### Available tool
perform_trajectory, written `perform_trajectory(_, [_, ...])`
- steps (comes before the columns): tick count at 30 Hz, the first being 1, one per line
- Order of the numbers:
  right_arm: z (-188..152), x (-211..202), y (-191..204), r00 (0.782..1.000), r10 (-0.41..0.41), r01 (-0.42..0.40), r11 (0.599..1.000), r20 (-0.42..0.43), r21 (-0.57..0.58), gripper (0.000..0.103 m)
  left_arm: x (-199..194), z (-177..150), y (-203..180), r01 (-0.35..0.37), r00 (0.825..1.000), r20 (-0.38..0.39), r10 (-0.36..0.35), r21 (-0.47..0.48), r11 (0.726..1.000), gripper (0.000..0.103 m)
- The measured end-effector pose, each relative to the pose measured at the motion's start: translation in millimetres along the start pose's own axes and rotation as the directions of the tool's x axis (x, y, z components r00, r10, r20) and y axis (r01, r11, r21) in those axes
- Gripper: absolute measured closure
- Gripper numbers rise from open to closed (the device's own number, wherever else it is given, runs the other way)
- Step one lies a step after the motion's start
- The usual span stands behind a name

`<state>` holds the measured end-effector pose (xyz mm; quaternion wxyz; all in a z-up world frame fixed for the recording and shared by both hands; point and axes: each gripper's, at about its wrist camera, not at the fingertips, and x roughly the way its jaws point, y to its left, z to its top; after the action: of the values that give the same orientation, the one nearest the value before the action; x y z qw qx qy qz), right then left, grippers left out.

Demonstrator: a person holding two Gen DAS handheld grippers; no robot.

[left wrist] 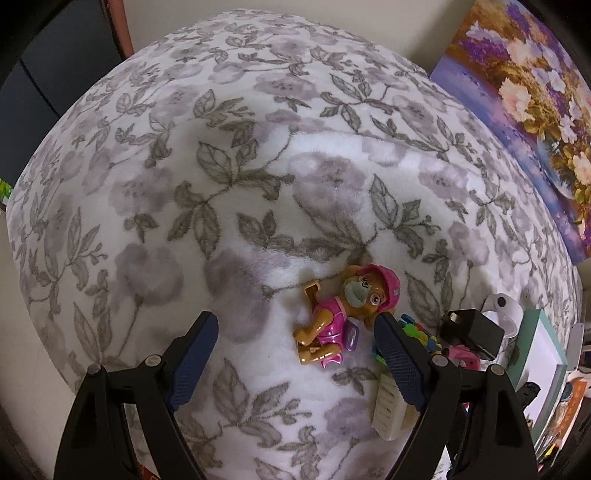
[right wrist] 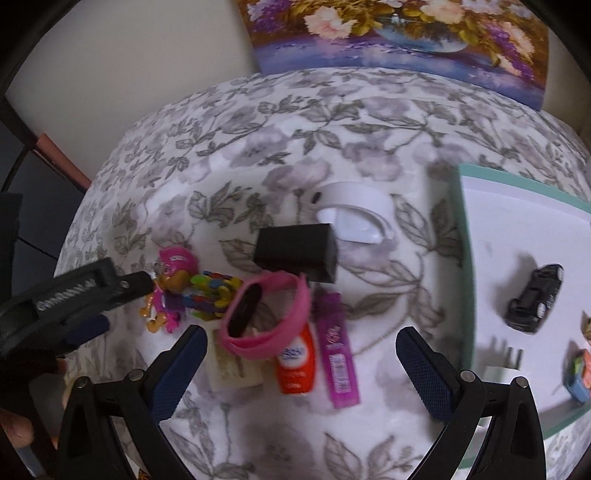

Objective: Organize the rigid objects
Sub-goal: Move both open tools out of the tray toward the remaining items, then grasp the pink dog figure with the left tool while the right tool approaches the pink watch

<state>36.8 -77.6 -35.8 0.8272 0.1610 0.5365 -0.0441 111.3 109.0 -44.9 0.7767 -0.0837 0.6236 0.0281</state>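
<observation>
A pink-and-tan toy pup point(left wrist: 343, 314) lies on the floral blanket point(left wrist: 221, 184). My left gripper point(left wrist: 295, 319) hangs open over it, and the pup sits close to the right-hand finger point(left wrist: 399, 362). In the right wrist view the same pup point(right wrist: 171, 288) lies beside a multicoloured toy point(right wrist: 214, 295), with the left gripper point(right wrist: 127, 302) coming in from the left. My right gripper point(right wrist: 301, 334) is open and holds nothing. It hovers above a pink wristband point(right wrist: 266, 317), an orange tube point(right wrist: 295, 365) and a purple pack point(right wrist: 336, 354).
A black box point(right wrist: 295, 251), a white device point(right wrist: 354, 218) and a beige block point(right wrist: 236, 365) also lie in the pile. To the right, a teal-rimmed white tray point(right wrist: 465, 258) holds a black toy car point(right wrist: 535, 297) and small items. A flower painting point(right wrist: 399, 33) leans at the back.
</observation>
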Motion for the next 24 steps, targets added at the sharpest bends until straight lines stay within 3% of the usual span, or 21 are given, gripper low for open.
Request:
perform_trajectory(6, [1.0,10.8,11.8,1.000,-0.007,0.007,1.000,-0.014,-0.028,0.007,11.1,1.1,-5.4,-0.004,1.000,-0.015,0.005,0.034,0.999,0.016])
perform_trajectory(14, [1.0,19.8,11.5,1.000,-0.012,0.011,0.999,-0.025,-0.036,0.025,19.2,2.8,-12.2,0.021,1.000,-0.021,-0.019,0.062,0.998,0.025])
perform_trajectory(21, [0.9,18.2,15.1,0.999,0.025,-0.026,0.999,-0.022,-0.044,0.041,25.6,-0.2,-21.7,0.067,0.997,-0.046,-0.064,0.079,0.995,0.047])
perform_trajectory(24, [0.9,18.2,14.7,0.999,0.025,-0.026,0.999,-0.022,-0.044,0.042,24.6,-2.2,-22.6,0.078,0.996,-0.044,-0.075,0.082,0.994,0.055])
